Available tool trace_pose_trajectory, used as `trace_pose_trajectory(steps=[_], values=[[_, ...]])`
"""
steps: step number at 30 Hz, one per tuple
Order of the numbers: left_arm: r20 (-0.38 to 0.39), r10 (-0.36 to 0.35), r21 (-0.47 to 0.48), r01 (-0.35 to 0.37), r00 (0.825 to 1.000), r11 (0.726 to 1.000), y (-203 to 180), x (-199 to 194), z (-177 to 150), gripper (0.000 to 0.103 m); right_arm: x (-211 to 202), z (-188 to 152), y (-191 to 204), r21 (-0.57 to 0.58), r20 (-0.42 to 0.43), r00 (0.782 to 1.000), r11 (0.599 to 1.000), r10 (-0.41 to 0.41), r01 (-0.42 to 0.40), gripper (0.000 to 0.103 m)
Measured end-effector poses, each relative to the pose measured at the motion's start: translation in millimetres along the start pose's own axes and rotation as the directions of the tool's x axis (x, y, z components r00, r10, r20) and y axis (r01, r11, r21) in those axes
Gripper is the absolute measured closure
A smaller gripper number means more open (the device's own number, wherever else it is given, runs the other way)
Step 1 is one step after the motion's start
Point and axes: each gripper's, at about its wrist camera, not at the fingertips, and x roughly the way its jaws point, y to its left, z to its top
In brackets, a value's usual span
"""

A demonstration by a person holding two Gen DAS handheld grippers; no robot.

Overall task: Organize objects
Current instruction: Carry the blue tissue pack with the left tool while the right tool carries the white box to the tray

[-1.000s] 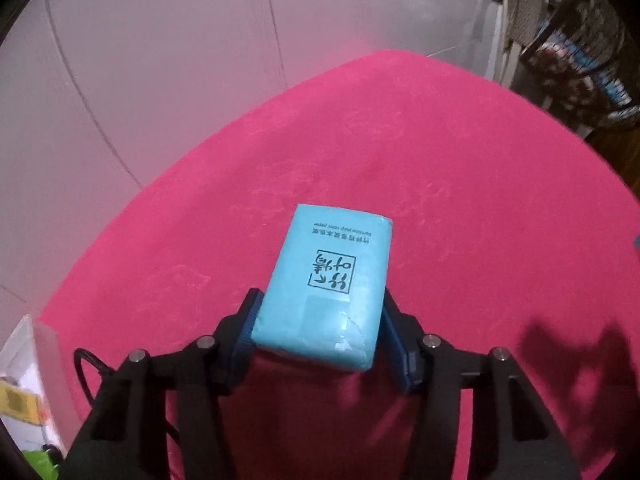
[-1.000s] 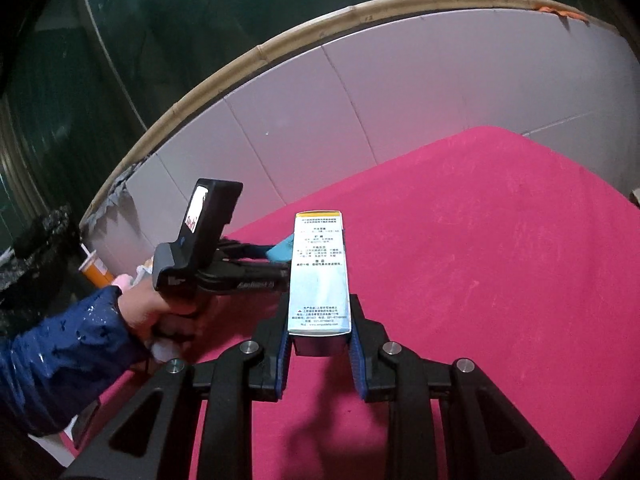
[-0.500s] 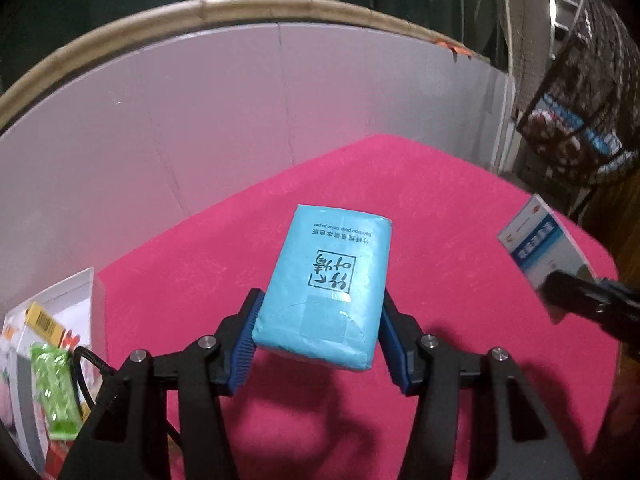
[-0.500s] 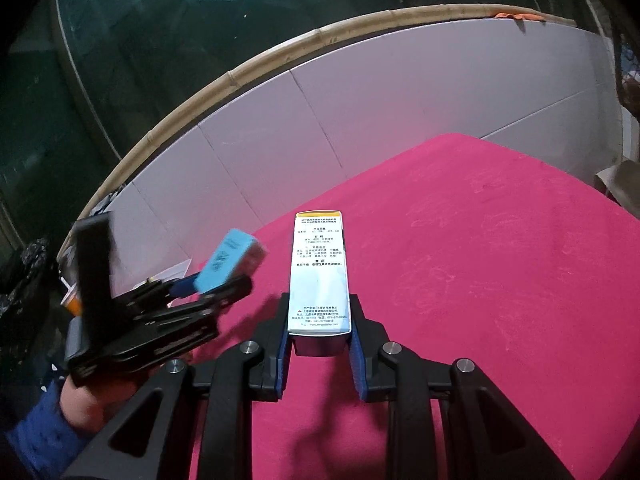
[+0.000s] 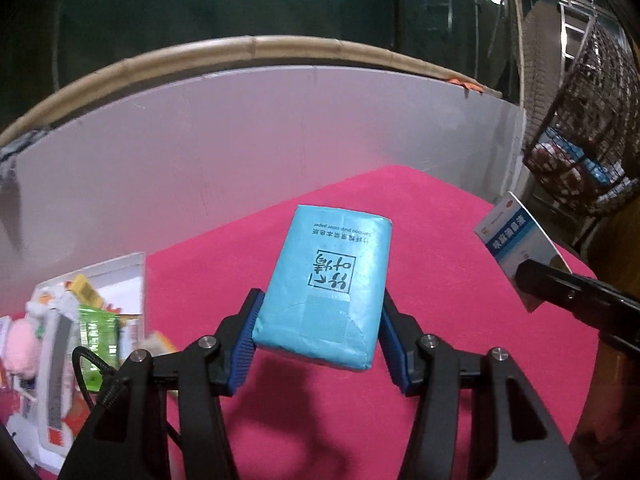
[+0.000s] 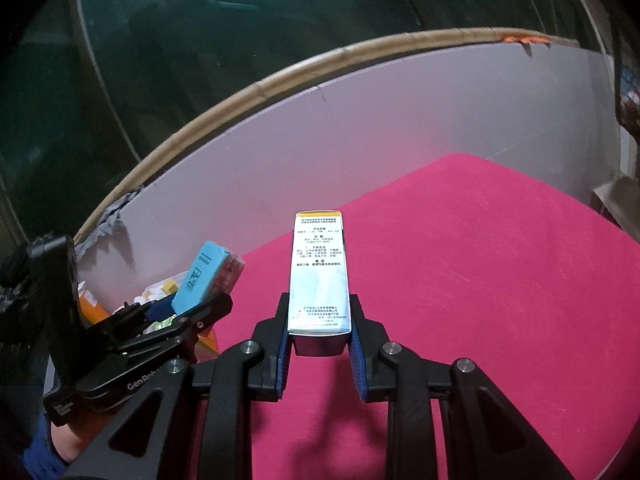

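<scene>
My left gripper (image 5: 318, 332) is shut on a light blue tissue pack (image 5: 330, 284) with black print, held above the pink tablecloth (image 5: 460, 240). My right gripper (image 6: 319, 330) is shut on a tall white medicine box (image 6: 319, 268) with a yellow top edge. In the right wrist view the left gripper (image 6: 188, 310) with the tissue pack (image 6: 204, 276) sits at the left, over a white bin. In the left wrist view the medicine box (image 5: 516, 248) and the right gripper's black finger (image 5: 576, 296) show at the right edge.
A white bin (image 5: 120, 276) at the table's left end holds several packets, among them a green one (image 5: 96, 336) and a pink one (image 5: 20, 344). A pale wall panel (image 6: 400, 128) stands behind the table. A wire basket (image 5: 588, 128) with goods hangs at the far right.
The left gripper has risen and swung left with the tissue pack; the bin has come into its view. The right gripper rose a little with its box. Both grips are unchanged.
</scene>
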Motion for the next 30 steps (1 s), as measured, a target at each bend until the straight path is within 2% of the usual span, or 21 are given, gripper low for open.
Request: trace_pose_trajectory(steps=[13, 30], values=[[0.050, 0.154, -0.115, -0.148, 0.987, 0.982, 82, -45, -13, 0.049, 22, -9, 81, -0.109, -0.057, 0.995, 0.990, 0.079, -0.085, 0.076], [0.053, 0.260, -0.238, -0.241, 0.964, 0.941, 166, -80, -39, 0.049, 57, -23, 168, -0.224, -0.127, 0.984, 0.963, 0.122, -0.148, 0.076]])
